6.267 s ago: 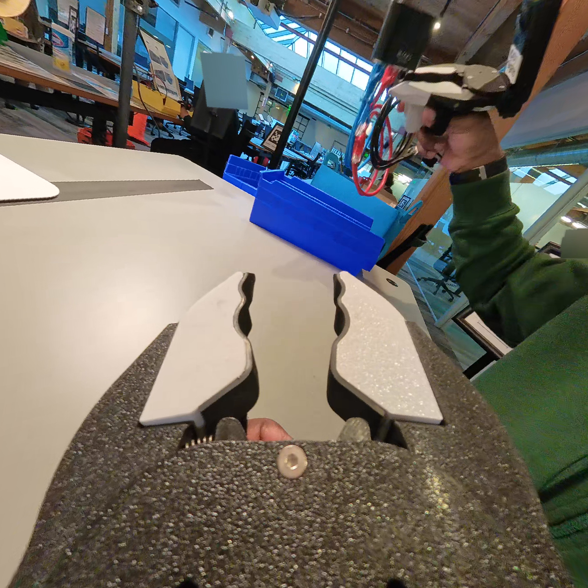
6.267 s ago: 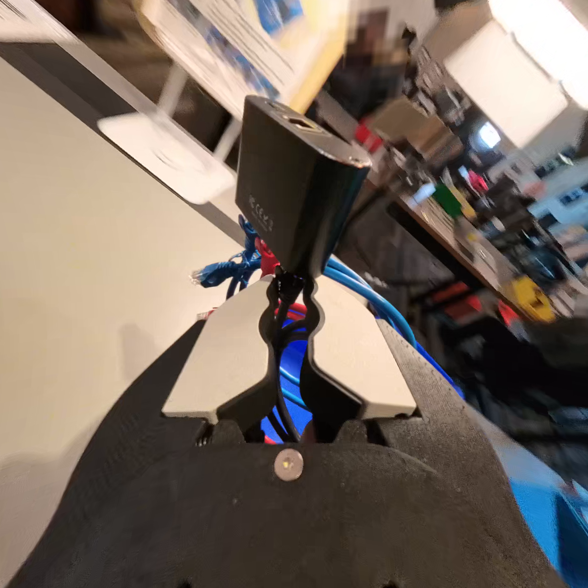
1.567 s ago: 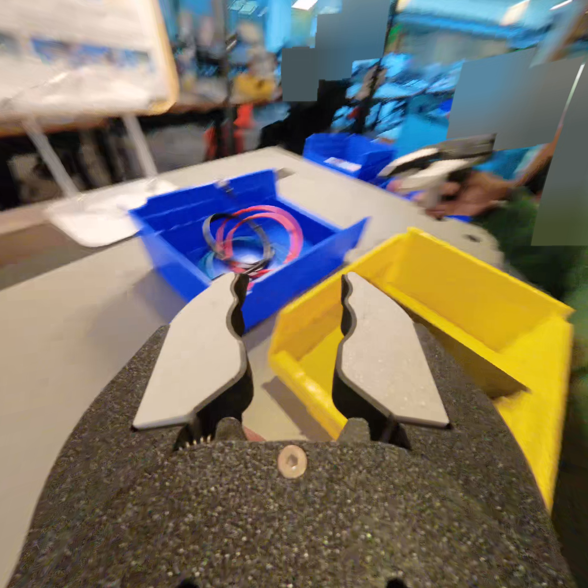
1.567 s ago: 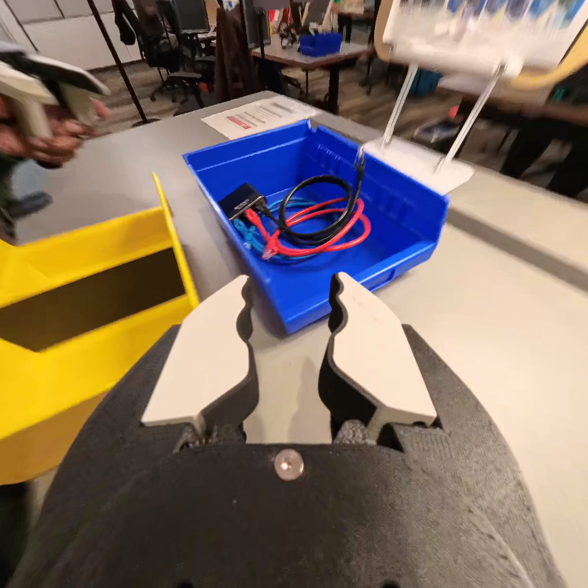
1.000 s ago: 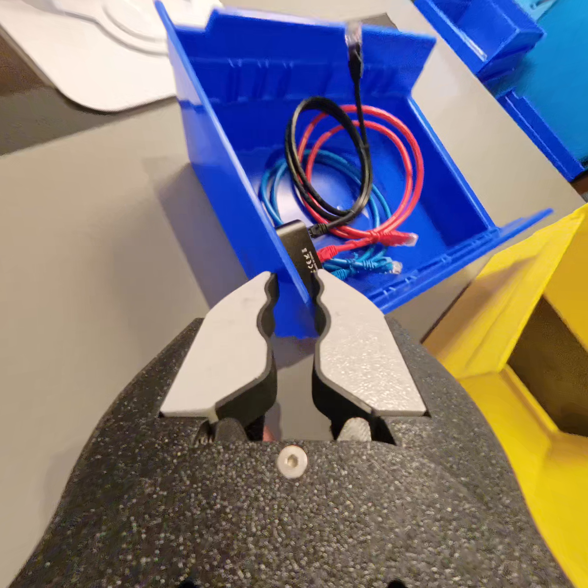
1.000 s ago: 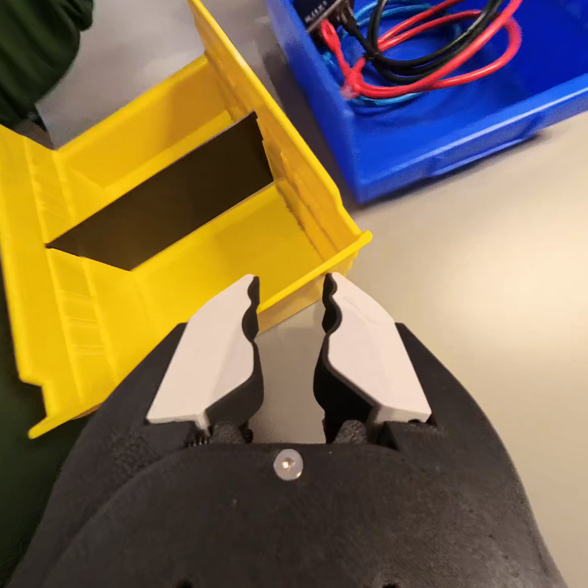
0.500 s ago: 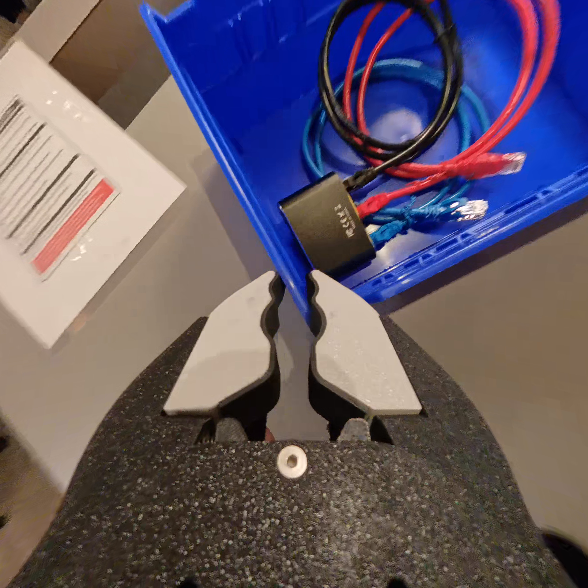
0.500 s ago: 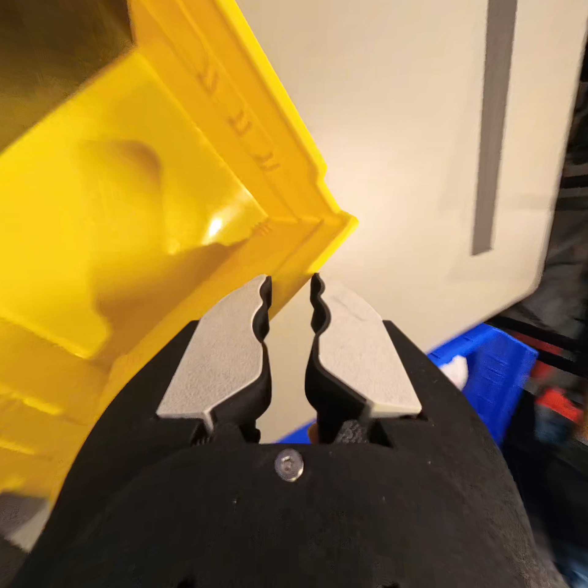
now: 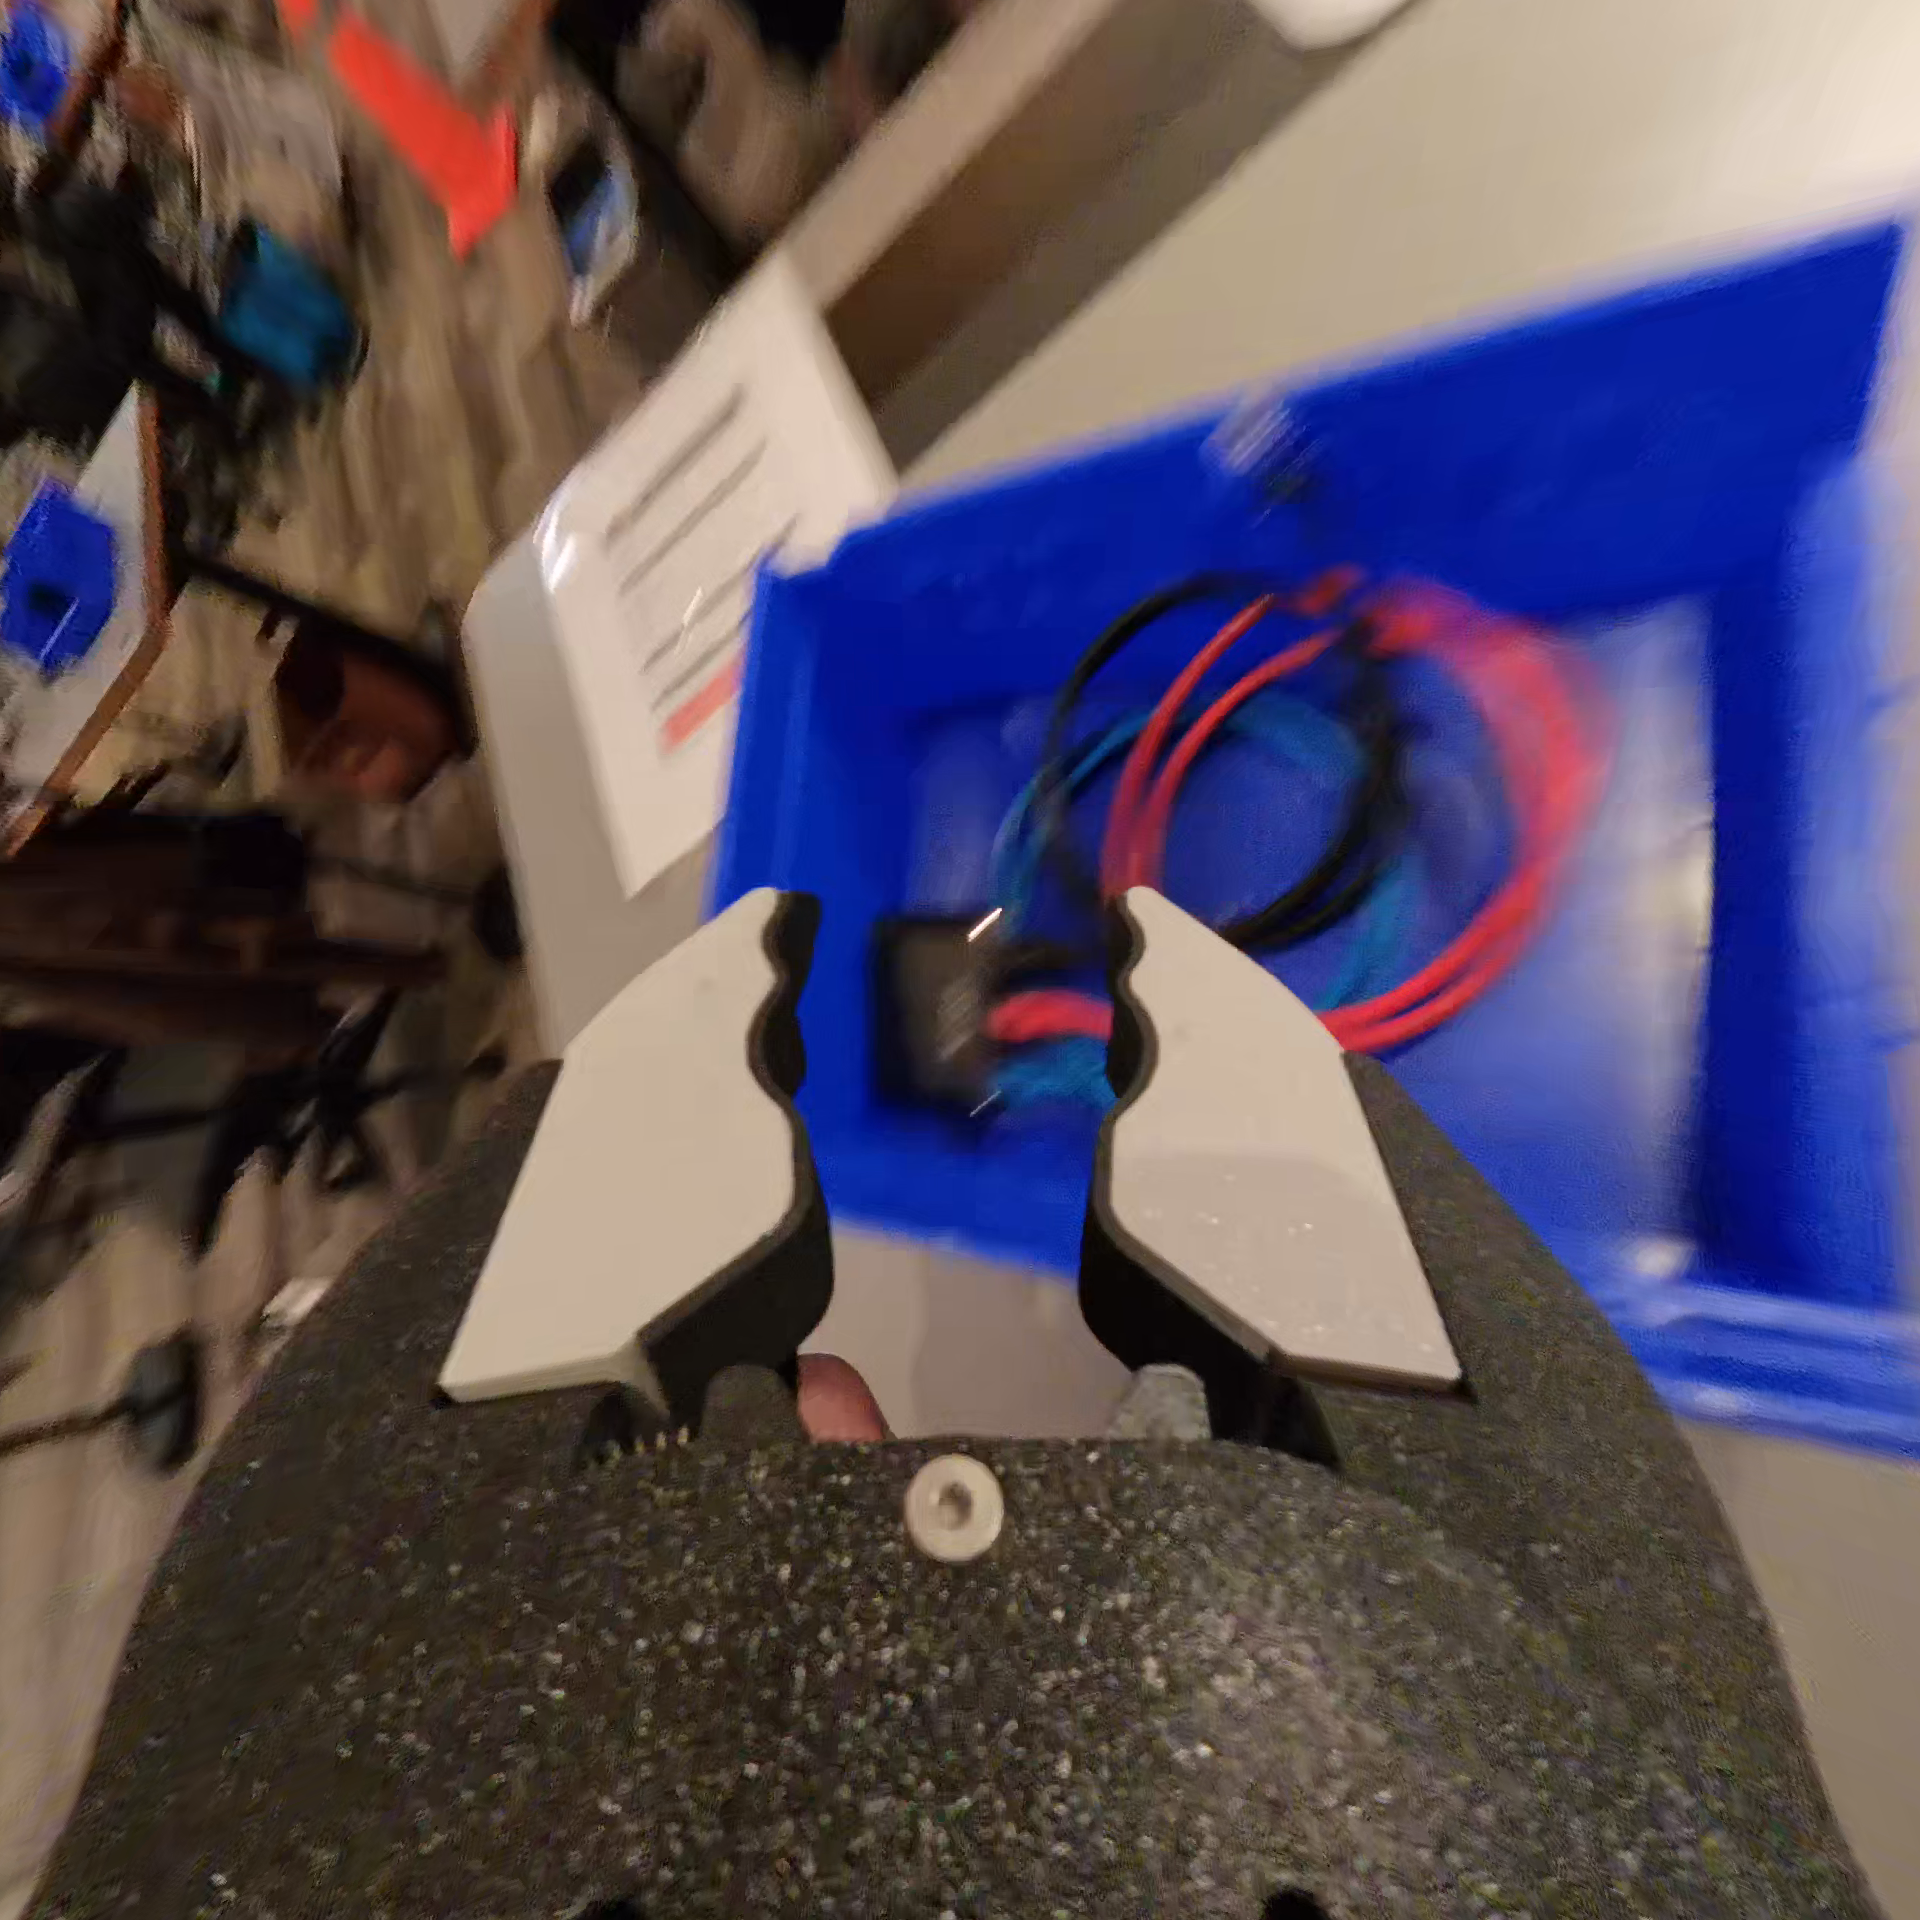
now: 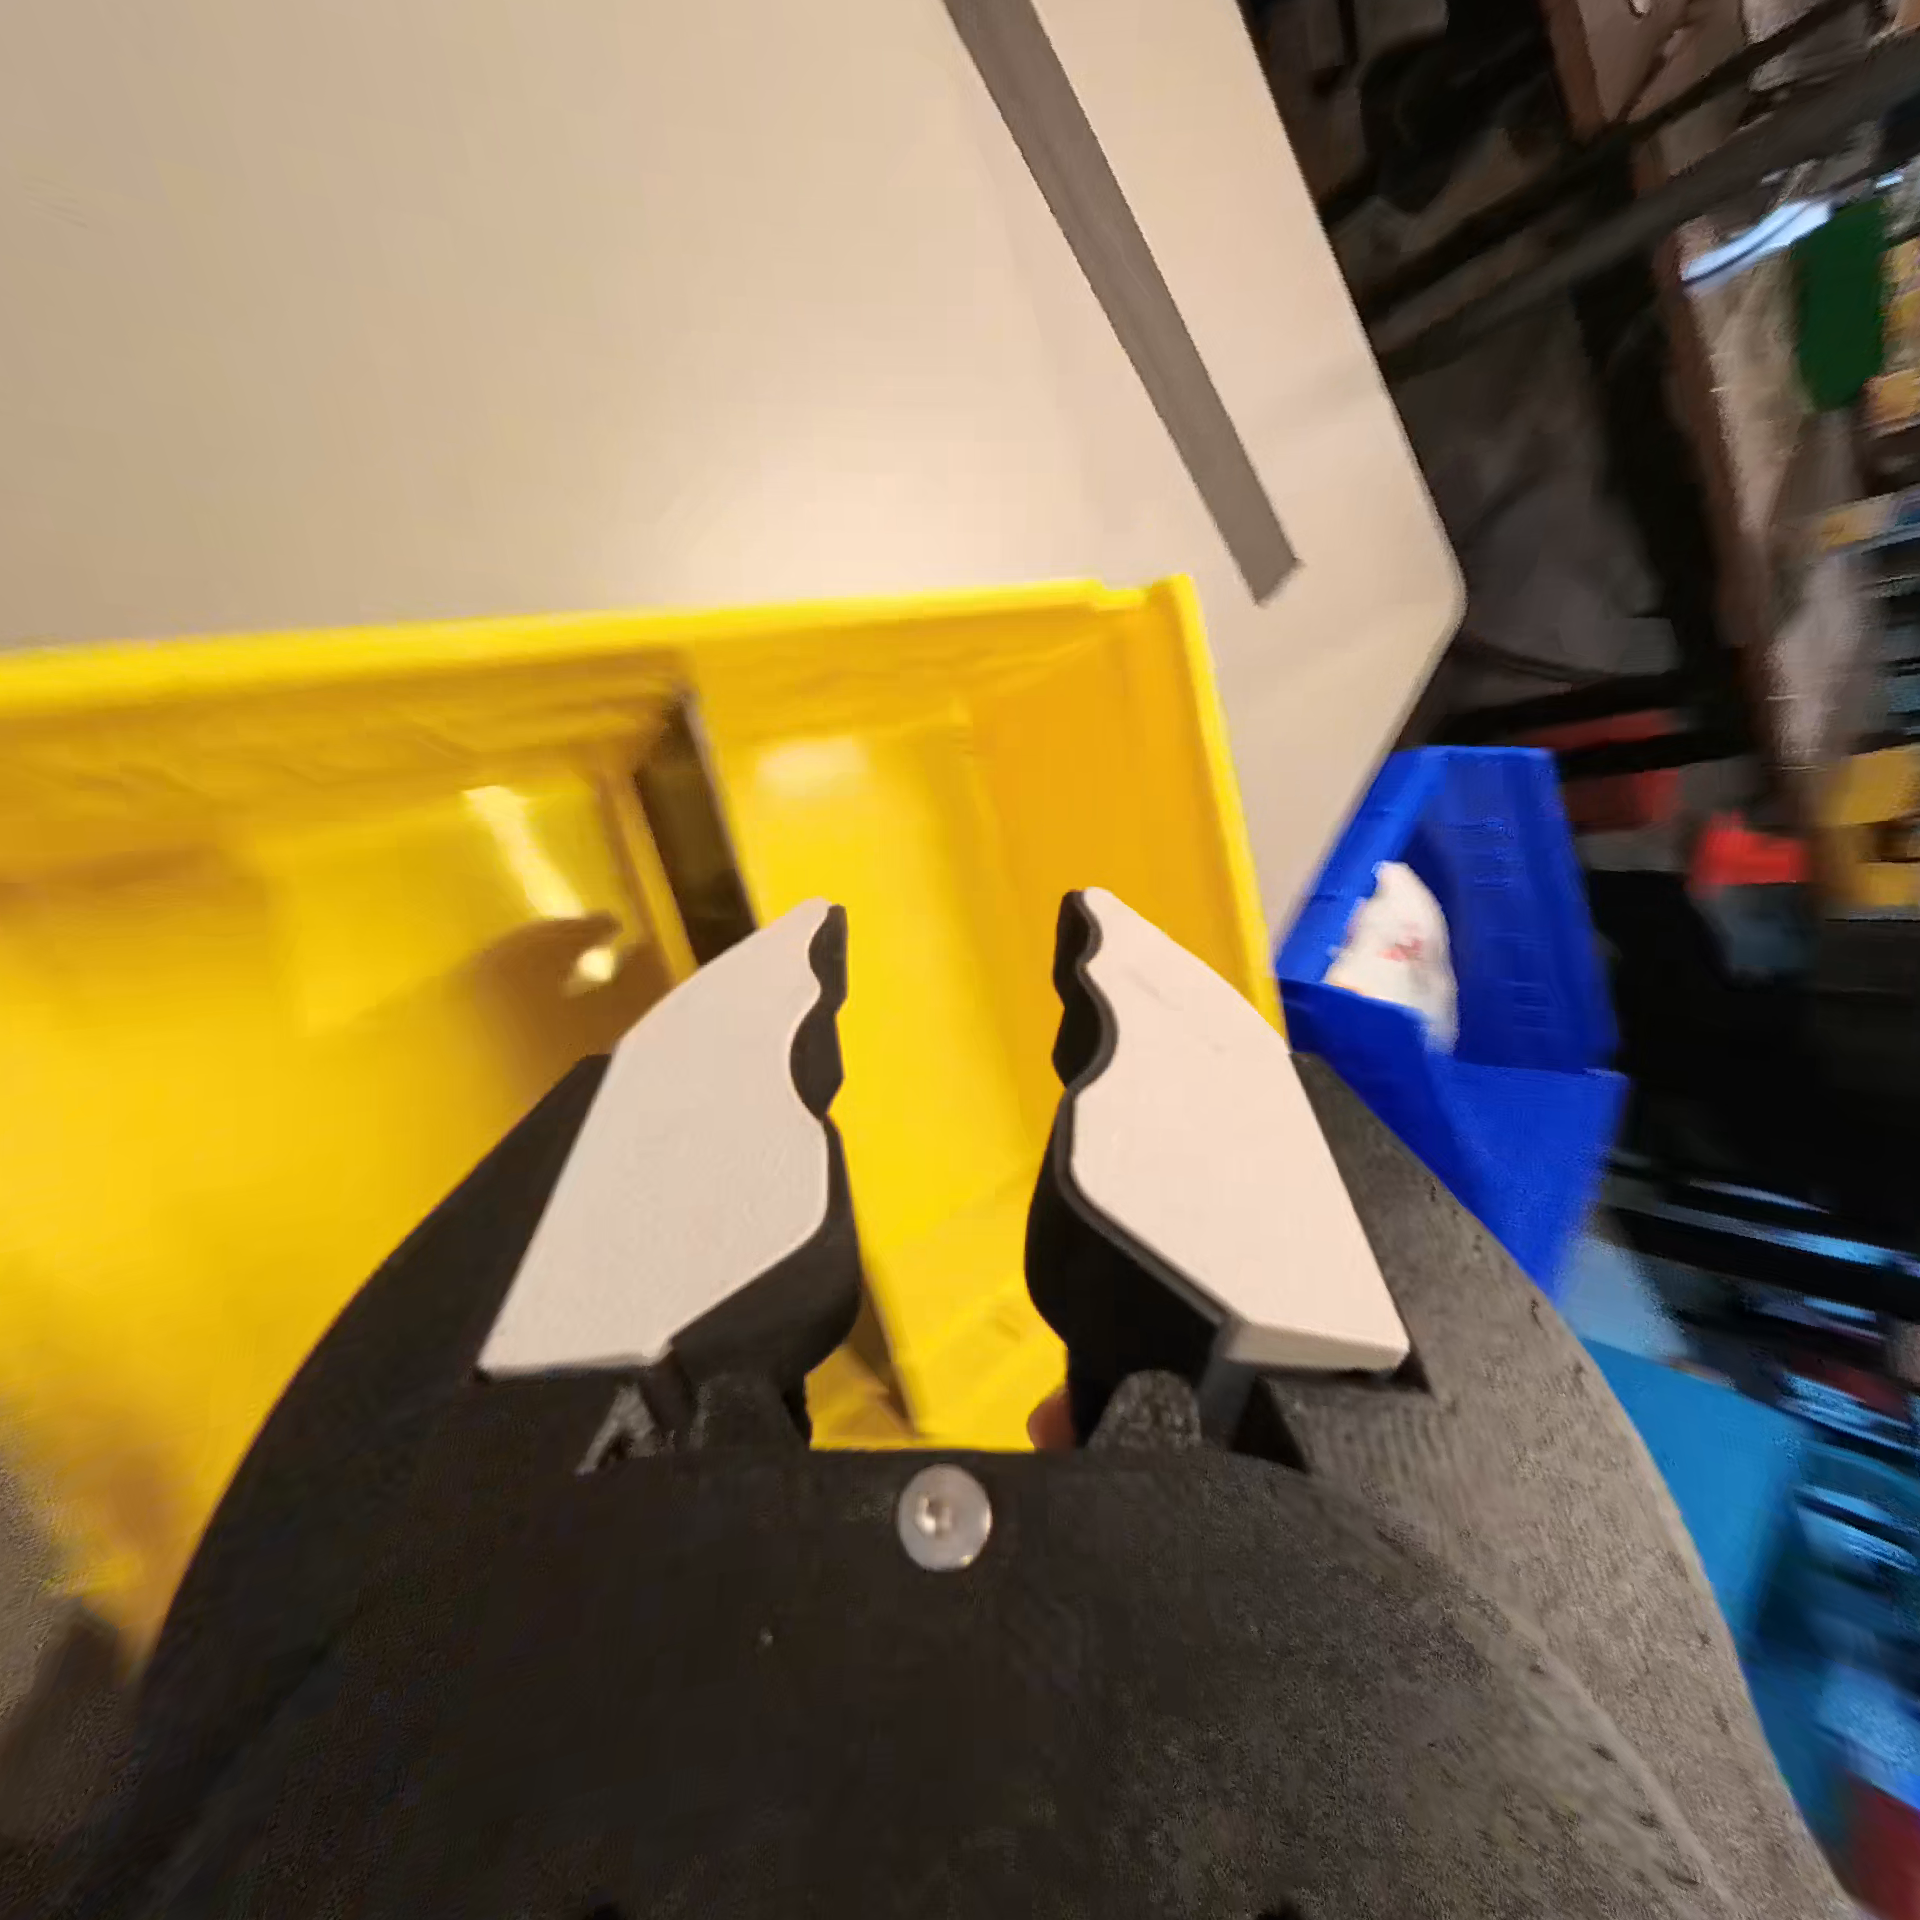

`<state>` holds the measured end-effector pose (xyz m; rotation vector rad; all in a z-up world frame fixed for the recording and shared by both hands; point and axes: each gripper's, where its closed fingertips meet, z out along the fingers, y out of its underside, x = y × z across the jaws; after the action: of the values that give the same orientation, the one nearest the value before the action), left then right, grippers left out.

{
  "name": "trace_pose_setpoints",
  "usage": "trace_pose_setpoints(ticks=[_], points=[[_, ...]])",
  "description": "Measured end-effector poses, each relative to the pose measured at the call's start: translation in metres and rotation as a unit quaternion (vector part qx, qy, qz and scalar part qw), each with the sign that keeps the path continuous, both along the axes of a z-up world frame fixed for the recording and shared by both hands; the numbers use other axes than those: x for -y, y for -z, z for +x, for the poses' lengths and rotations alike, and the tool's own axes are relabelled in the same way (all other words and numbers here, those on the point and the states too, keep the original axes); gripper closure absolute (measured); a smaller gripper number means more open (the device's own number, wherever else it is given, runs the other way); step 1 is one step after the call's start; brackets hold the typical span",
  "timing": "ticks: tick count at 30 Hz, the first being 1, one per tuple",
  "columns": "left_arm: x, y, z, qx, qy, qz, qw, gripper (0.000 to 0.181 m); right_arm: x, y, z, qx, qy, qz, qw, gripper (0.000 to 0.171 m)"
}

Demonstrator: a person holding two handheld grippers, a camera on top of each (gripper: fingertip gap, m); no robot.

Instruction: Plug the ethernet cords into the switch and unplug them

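In the blurred left wrist view a blue bin [image 9: 1766,831] holds a small black switch [image 9: 925,1013] and coiled red cord [image 9: 1507,831], blue cord [image 9: 1049,821] and black cord [image 9: 1081,707]. My left gripper [image 9: 961,925] is open and empty, just above the bin's near wall, with the switch seen between its fingers. In the right wrist view my right gripper [image 10: 945,920] is open and empty, over a yellow bin [image 10: 312,935]. A dark flat piece [image 10: 691,831] stands inside the yellow bin.
A white sheet with printing [image 9: 707,582] lies on the table left of the blue bin. A second blue bin [image 10: 1475,997] with something white inside sits off the table's right edge [image 10: 1423,520]. Cluttered shelves blur in the background.
Both grippers have swung and opened wider. The left one now looks into the blue bin from its near wall. The right one has moved over the yellow bin's inside.
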<state>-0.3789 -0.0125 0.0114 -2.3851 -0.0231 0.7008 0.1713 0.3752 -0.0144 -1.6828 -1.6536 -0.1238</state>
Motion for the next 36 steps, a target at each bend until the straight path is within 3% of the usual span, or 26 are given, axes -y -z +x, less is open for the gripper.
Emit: trace_pose_setpoints(ticks=[1,3,6,9,13,16,19,22,26,29,30,32,34,36], points=[[-0.020,-0.006,0.032,0.018,0.025,0.052,0.998,0.119,0.019,0.000,-0.003,-0.045,0.001,-0.041,0.998,0.129],[-0.059,-0.008,0.097,0.074,0.073,0.146,0.984,0.110,0.056,0.003,-0.011,-0.128,0.001,-0.117,0.985,0.121],[-0.106,0.009,0.152,0.141,0.065,0.236,0.959,0.097,0.094,0.014,-0.018,-0.204,0.016,-0.169,0.964,0.110],[-0.141,0.045,0.169,0.187,0.020,0.261,0.947,0.088,0.121,0.018,-0.021,-0.262,0.040,-0.168,0.949,0.097],[-0.158,0.080,0.142,0.137,-0.066,0.243,0.958,0.083,0.157,0.024,-0.034,-0.316,0.053,-0.154,0.935,0.088],[-0.160,0.094,0.123,0.121,-0.111,0.200,0.966,0.085,0.167,0.037,-0.051,-0.323,0.079,-0.121,0.935,0.087],[-0.163,0.098,0.115,0.102,-0.128,0.177,0.971,0.101,0.153,0.050,-0.057,-0.305,0.125,-0.062,0.942,0.093],[-0.153,0.099,0.107,0.088,-0.131,0.170,0.973,0.138,0.134,0.056,-0.051,-0.285,0.152,-0.012,0.946,0.110],[-0.120,0.101,0.100,0.095,-0.132,0.172,0.972,0.150,0.128,0.059,-0.034,-0.296,0.152,-0.017,0.943,0.117],[-0.080,0.100,0.092,0.057,-0.151,0.155,0.975,0.160,0.130,0.059,-0.017,-0.301,0.150,-0.009,0.942,0.144],[-0.068,0.099,0.091,0.048,-0.155,0.152,0.975,0.161,0.130,0.059,-0.011,-0.300,0.154,-0.001,0.941,0.154],[-0.053,0.096,0.090,0.043,-0.162,0.161,0.973,0.158,0.125,0.059,0.002,-0.300,0.171,0.014,0.938,0.157],[-0.050,0.095,0.085,0.052,-0.171,0.169,0.969,0.138,0.122,0.061,0.004,-0.303,0.177,0.012,0.936,0.153],[-0.054,0.100,0.076,0.051,-0.179,0.158,0.970,0.131,0.118,0.067,0.001,-0.297,0.181,0.012,0.937,0.148]])
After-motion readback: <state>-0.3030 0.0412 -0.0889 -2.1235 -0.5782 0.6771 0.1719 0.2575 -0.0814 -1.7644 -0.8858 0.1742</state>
